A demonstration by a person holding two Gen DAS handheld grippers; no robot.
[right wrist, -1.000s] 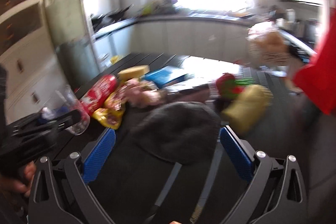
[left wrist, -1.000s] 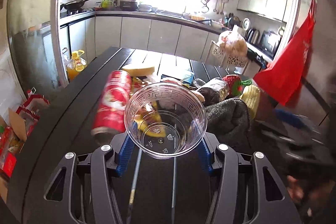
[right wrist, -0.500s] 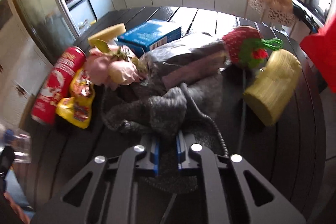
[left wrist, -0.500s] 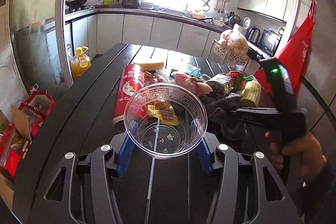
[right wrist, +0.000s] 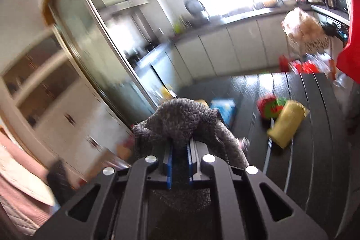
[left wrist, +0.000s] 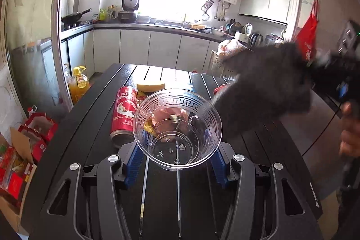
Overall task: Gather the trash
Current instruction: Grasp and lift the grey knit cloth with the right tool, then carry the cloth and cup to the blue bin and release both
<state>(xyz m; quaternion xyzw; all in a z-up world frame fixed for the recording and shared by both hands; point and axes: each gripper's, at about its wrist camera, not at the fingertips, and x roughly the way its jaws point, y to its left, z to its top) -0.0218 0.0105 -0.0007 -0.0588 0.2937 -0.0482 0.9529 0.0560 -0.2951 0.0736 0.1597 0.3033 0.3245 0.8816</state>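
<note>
the black slatted table fills the lower half of the left view. a grey knitted cloth hangs lifted clear of it at three o'clock, clamped in the right gripper, whose fingers pinch tight on the fabric. the left gripper has its blue pads pressed on a clear plastic cup at centre. a red can lies at ten o'clock of the cup.
</note>
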